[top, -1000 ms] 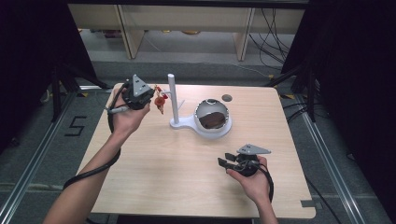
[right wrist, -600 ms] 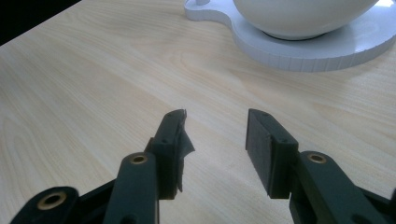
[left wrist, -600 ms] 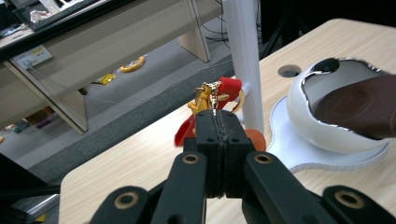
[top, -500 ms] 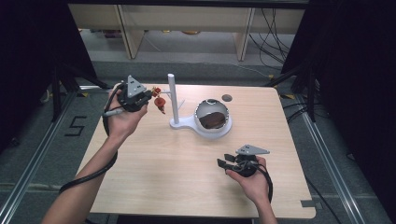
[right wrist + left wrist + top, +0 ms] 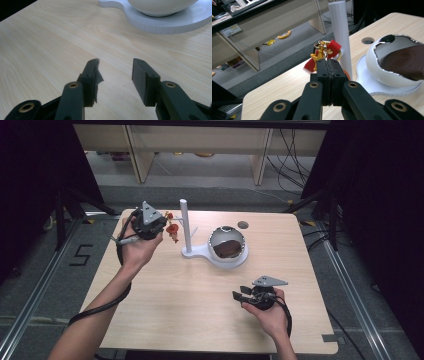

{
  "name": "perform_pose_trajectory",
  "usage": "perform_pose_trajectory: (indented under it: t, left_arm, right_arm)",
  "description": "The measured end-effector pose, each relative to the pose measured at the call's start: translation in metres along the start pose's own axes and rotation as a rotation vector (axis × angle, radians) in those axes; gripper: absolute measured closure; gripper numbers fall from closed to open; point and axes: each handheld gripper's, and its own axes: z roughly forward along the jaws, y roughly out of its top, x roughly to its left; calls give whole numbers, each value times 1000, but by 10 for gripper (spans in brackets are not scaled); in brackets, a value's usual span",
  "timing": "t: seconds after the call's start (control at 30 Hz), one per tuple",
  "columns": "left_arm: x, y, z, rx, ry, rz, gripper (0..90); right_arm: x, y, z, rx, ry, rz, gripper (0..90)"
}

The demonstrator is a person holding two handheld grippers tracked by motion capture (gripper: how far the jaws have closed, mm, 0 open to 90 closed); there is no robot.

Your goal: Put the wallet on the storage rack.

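Clearly, left gripper [image 5: 328, 65]: jaws clamped on red-gold keychain [image 5: 323, 52] beside white post [image 5: 342, 35];
right gripper [image 5: 114, 78]: jaws apart, holding nothing, over wooden table [image 5: 50, 42]

My bench [image 5: 165, 305] is a pale wood-grain top with rounded corners, standing on a grey floor [image 5: 350, 285]. A small round hole [image 5: 243, 225] sits in it near the far edge. Directly on it lies a flat white base [image 5: 200, 252], and from that base a white post [image 5: 185, 222] stands upright at its left end, while a white rounded bowl-like shell [image 5: 227, 245] with a dark brown inside sits on its right end. The wood around the base is bare.
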Motion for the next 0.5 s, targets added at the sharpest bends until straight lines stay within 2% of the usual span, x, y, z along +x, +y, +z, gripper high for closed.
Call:
perform_pose_trajectory:
  t: [0.17, 0.27, 0.3, 0.37, 0.5]
  left_arm:
    - [2, -5, -2, 17, 3, 8, 882]
    - [-1, -6, -5, 21, -10, 19, 882]
    - [-3, -6, -6, 25, -18, 23, 882]
    - [-4, -6, -7, 32, -24, 30, 882]
    - [0, -5, -5, 29, -13, 15, 882]
  right_arm:
    - [0, 0, 0, 0, -1, 3, 574]
    - [0, 0, -1, 13, -20, -7, 574]
    - [1, 0, 0, 14, -15, 5, 574]
    - [1, 0, 0, 12, -13, -4, 574]
    - [0, 0, 0, 13, -13, -3, 573]
